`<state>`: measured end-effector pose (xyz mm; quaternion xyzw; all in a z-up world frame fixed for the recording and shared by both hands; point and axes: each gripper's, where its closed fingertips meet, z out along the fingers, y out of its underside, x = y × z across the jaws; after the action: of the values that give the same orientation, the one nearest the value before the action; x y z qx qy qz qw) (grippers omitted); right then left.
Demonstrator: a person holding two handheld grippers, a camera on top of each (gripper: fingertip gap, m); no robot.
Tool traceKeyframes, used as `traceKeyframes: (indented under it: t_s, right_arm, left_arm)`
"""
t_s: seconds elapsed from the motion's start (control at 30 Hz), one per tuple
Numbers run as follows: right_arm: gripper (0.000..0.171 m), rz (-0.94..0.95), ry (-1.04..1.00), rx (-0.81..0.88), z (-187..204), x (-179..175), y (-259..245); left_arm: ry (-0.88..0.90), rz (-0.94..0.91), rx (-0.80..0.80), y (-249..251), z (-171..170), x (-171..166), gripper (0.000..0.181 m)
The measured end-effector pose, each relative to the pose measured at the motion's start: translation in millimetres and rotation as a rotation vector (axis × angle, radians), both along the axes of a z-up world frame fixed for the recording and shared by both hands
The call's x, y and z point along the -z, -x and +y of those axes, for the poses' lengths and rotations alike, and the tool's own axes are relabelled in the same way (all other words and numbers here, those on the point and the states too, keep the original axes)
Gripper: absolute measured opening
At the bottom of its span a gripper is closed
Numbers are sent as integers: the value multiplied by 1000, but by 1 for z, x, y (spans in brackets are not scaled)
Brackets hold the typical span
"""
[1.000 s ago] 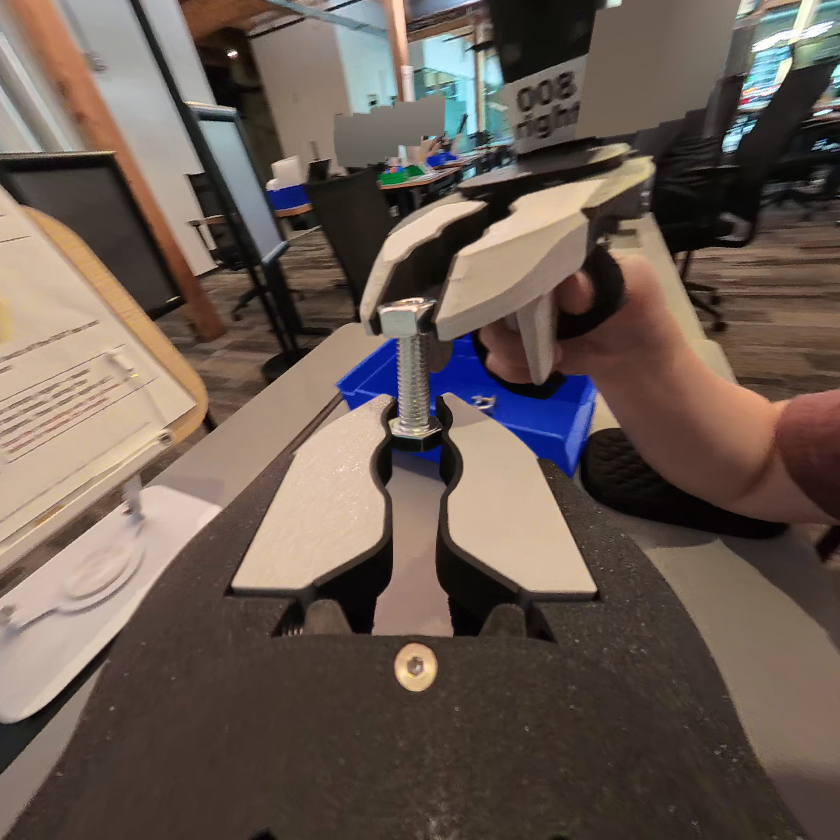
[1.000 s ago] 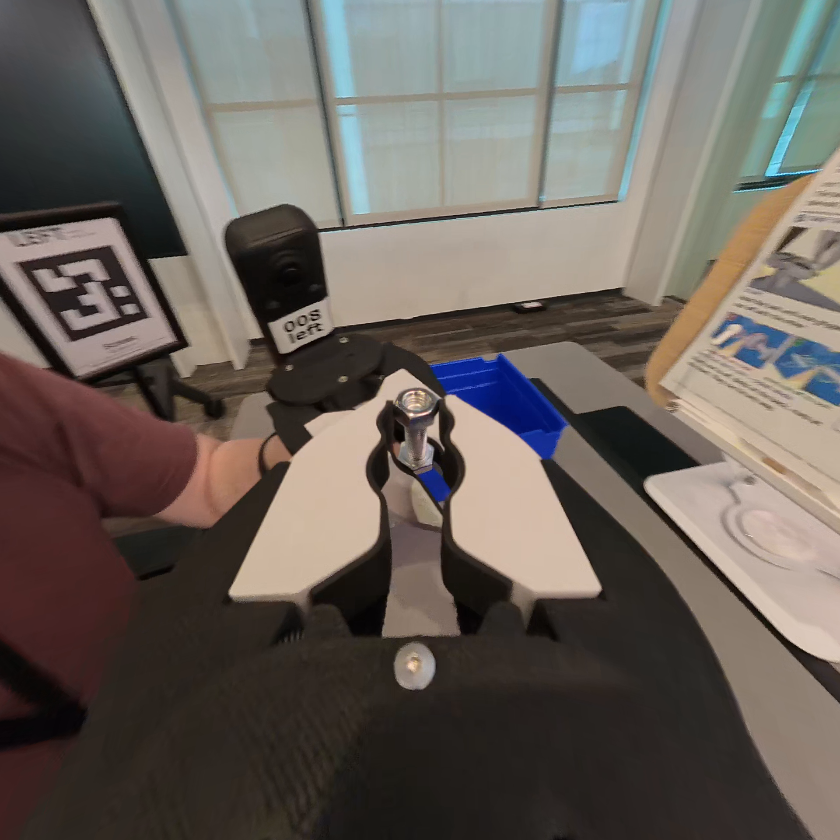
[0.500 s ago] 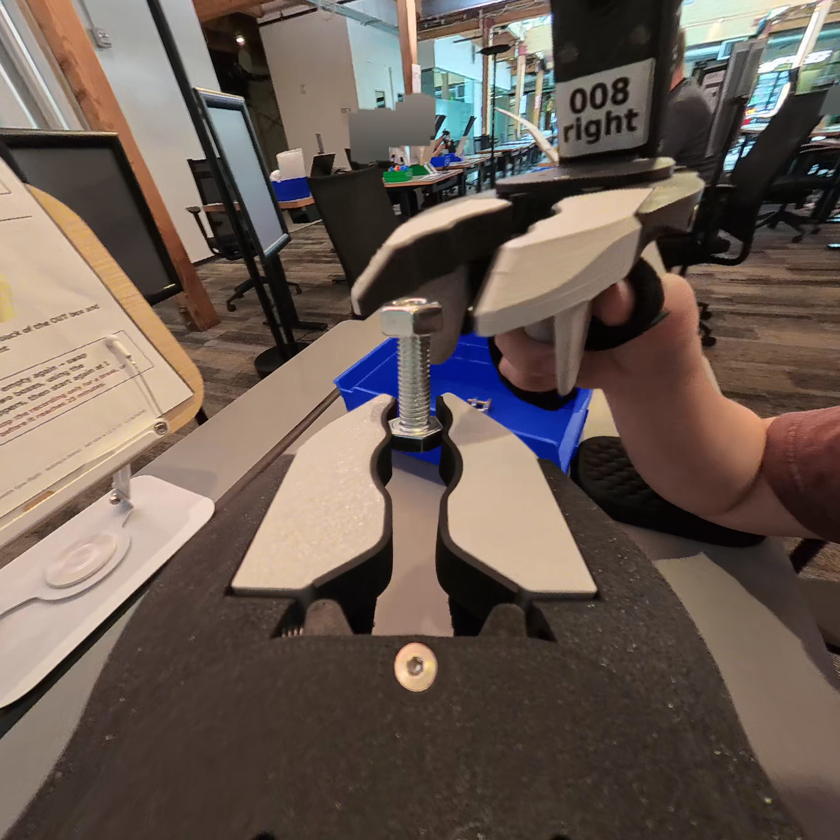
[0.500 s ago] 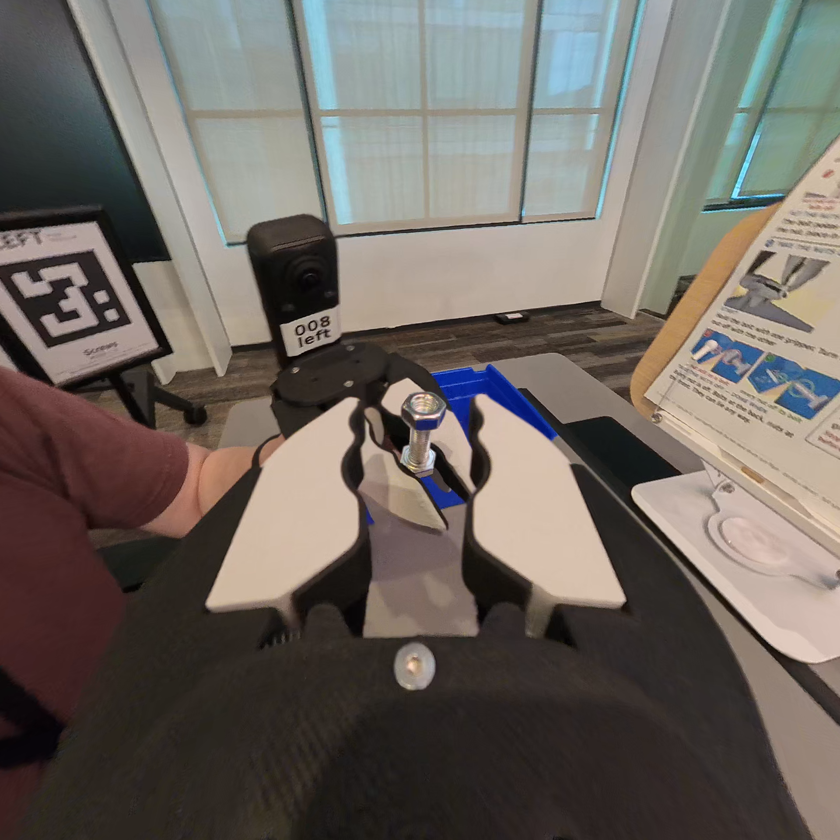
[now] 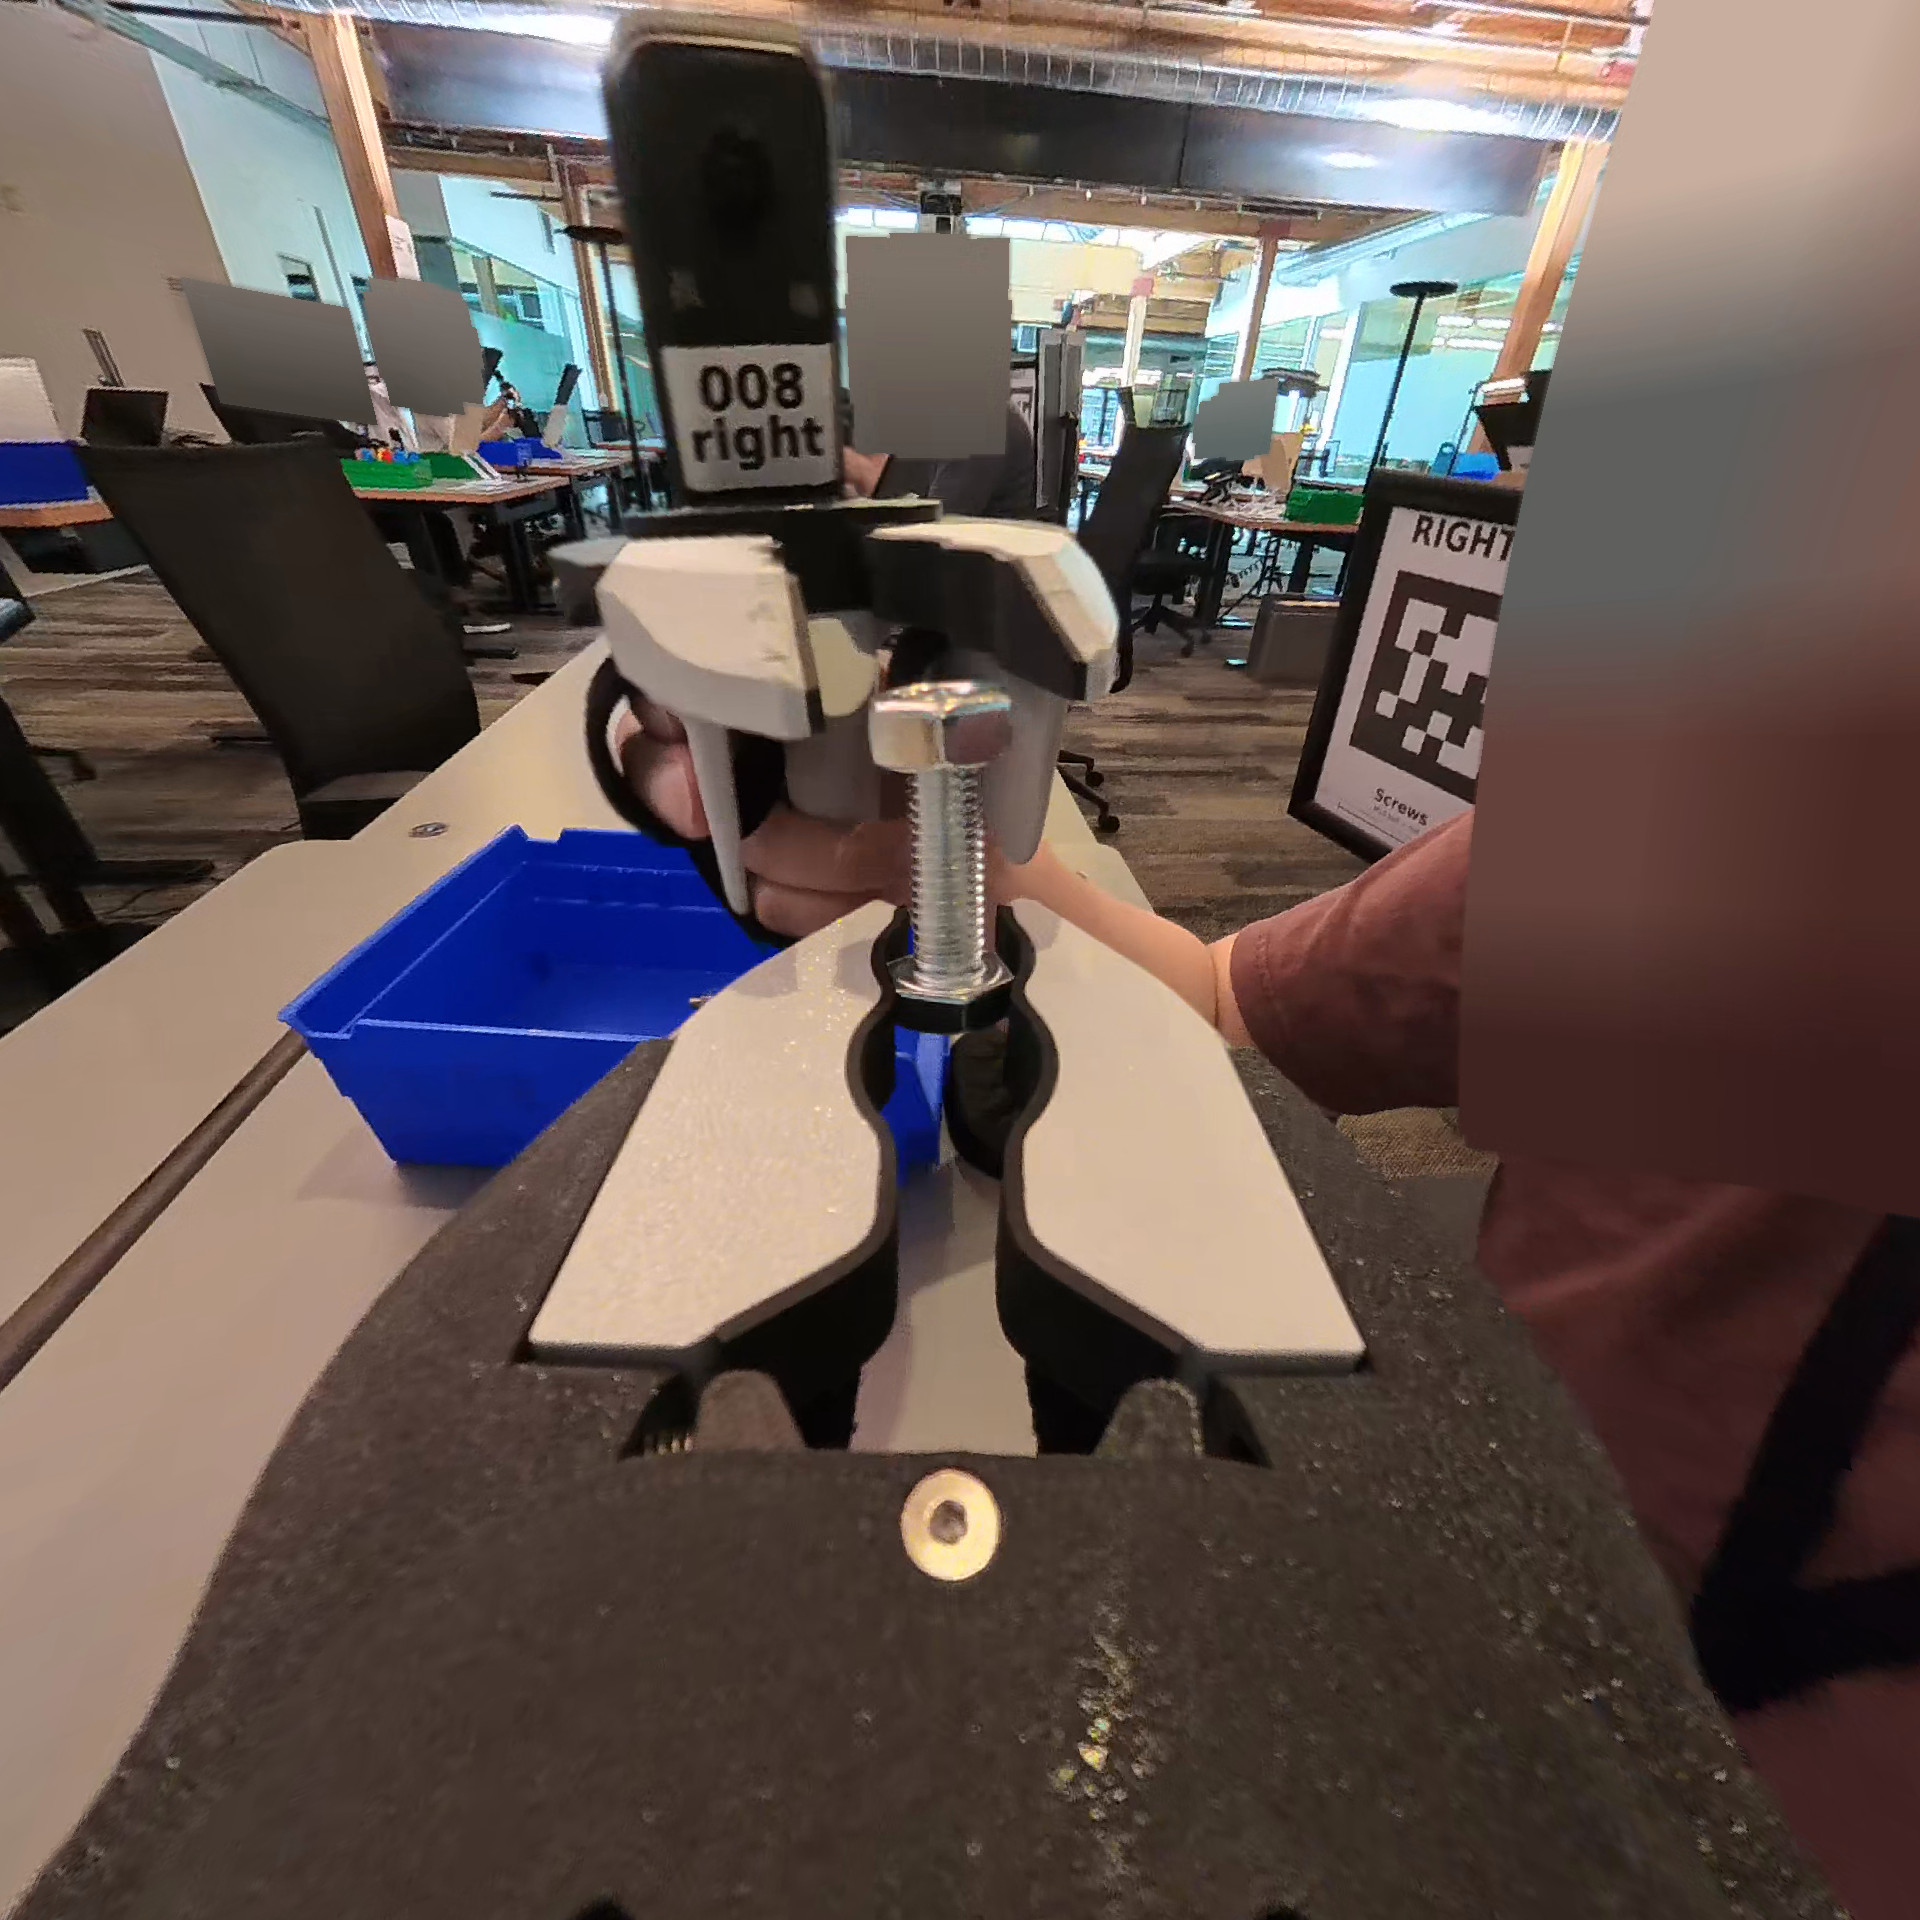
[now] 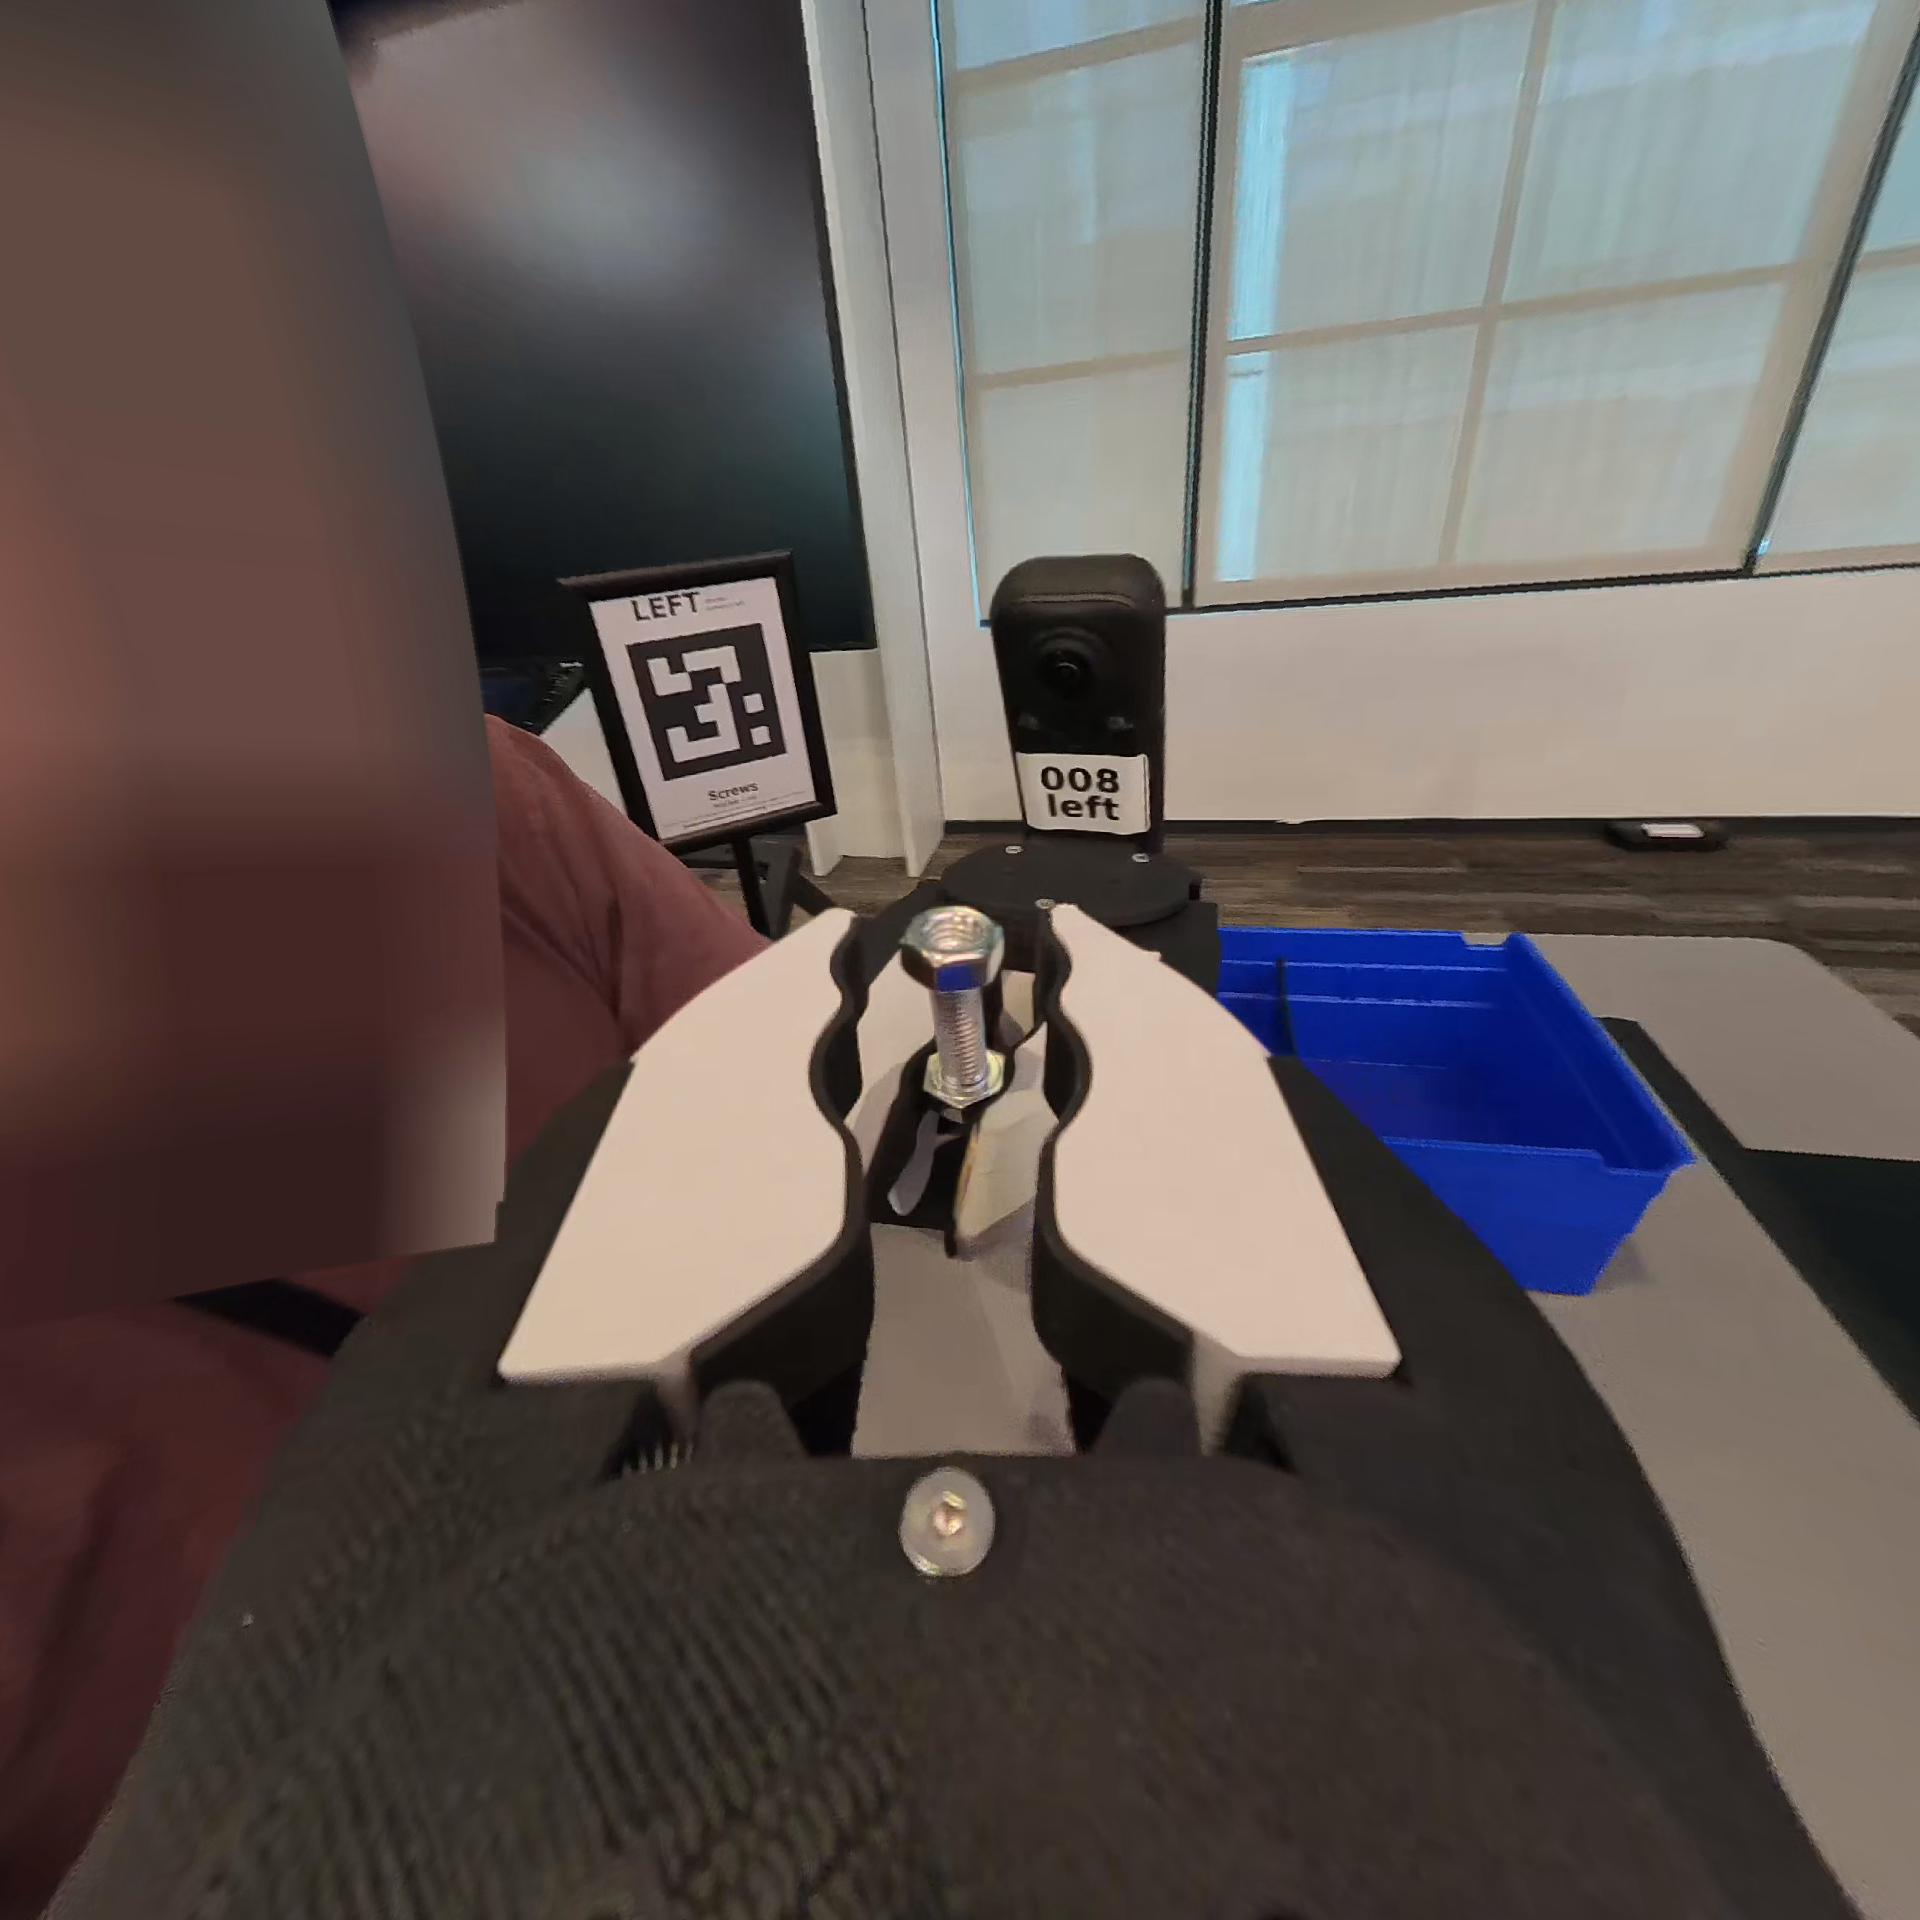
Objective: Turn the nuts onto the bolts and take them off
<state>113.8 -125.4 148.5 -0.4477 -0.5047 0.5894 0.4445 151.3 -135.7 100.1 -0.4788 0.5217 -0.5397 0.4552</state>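
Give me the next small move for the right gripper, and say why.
Probably close the right gripper on the bolt head and turn. Its fingers stand open around the head, while the left gripper clamps the nut at the bolt's lower end.

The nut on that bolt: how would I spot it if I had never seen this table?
Find the blue bin on the grey table. Beside it the left gripper pinches an upright silver bolt. The nut is the small six-sided ring at the bolt's bottom end, opposite its head.
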Motion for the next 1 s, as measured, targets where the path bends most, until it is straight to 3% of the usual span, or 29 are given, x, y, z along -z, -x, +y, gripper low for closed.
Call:
traceKeyframes:
  t_s: [0.13, 0.33, 0.53, 0.7, 0.8, 0.87, 1.0]
  right_arm:
    - [20, -1, 32, -32, 0, 2, 1]
    - [20, -22, -9, 63, 7, 2, 3]
    - [20, -31, 68, 376, 40, 4, 11]
    - [20, 26, 155, 528, 53, 6, 16]
    - [21, 27, 135, 506, 51, 4, 16]
    - [36, 35, 92, 445, 44, -5, 11]
    - [35, 83, -29, 197, 14, -21, -7]
  left_arm:
    - [-7, 3, -1, -2, -1, 1, 15]
    - [-37, 11, -76, 1, 9, 0, 15]
    - [-147, 78, -432, 13, 52, 2, 15]
    - [-166, 115, -588, 23, 71, 5, 15]
    - [-156, 113, -572, 23, 70, 5, 15]
    - [-153, 101, -532, 22, 65, 2, 15]
    - [-99, 43, -256, 13, 29, -6, 15]
